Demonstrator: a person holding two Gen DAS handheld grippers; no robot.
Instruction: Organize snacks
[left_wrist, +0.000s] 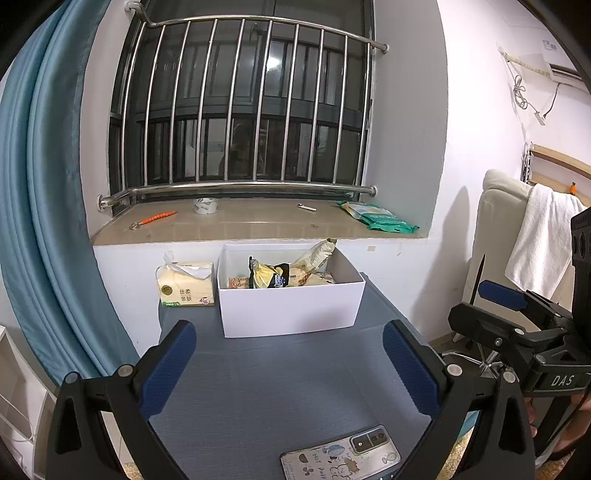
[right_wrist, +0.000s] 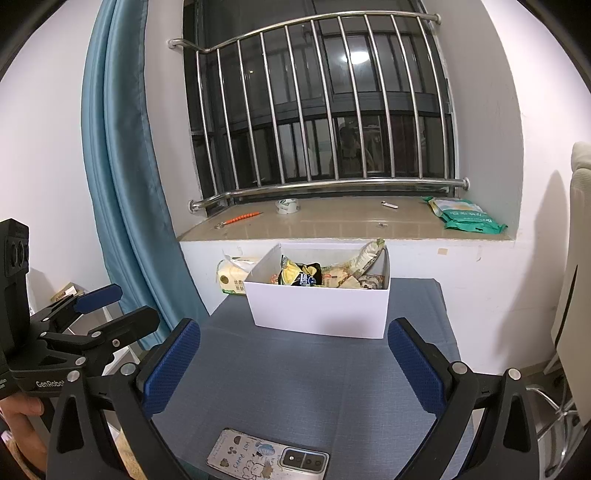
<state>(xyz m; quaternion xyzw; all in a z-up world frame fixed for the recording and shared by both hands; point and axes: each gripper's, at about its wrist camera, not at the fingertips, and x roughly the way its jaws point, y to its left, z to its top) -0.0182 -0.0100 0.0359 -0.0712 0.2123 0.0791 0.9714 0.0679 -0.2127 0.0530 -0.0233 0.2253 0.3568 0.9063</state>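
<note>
A white open box (left_wrist: 291, 310) stands at the back of the grey-blue table (left_wrist: 280, 384), against the wall under the window sill. Several snack packets (left_wrist: 280, 275) lie inside it, one yellow and black, one pale packet sticking up at the right. The same box (right_wrist: 317, 310) and snack packets (right_wrist: 299, 275) show in the right wrist view. My left gripper (left_wrist: 290, 369) hovers open over the table in front of the box, holding nothing. My right gripper (right_wrist: 293, 369) is likewise open and holds nothing, a little to the right of the left one.
A phone (left_wrist: 340, 458) in a cartoon case lies at the table's near edge. A tissue pack (left_wrist: 186, 284) sits left of the box. On the sill are a tape roll (left_wrist: 205, 205), an orange tool (left_wrist: 157, 218) and green packets (left_wrist: 380, 218). A towel-draped chair (left_wrist: 517, 236) stands right, a blue curtain (left_wrist: 48, 221) left.
</note>
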